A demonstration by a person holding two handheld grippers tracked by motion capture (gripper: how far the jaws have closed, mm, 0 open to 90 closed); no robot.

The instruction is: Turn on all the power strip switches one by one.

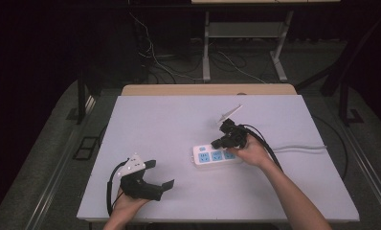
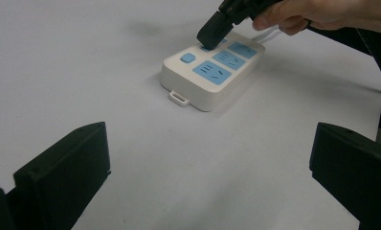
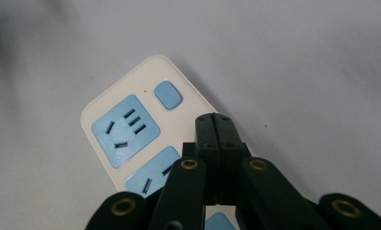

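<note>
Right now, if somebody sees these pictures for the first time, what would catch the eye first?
Probably the white power strip with blue sockets, lying right of centre on the pale table, its cord running off to the right. The right gripper hovers just over it, jaws pressed shut, near the blue button. The left gripper waits near the front edge, jaws wide open.

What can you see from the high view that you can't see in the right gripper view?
The high view takes in the whole table, the open left gripper low on the left, both of the person's forearms, the power strip's grey cord running right, and the cables and desk legs on the floor behind. The right gripper view gives a close look instead: the slots in each blue socket, and the right gripper with its jaws pressed together, pointing toward the blue button. Both share the white power strip and the pale tabletop.
</note>
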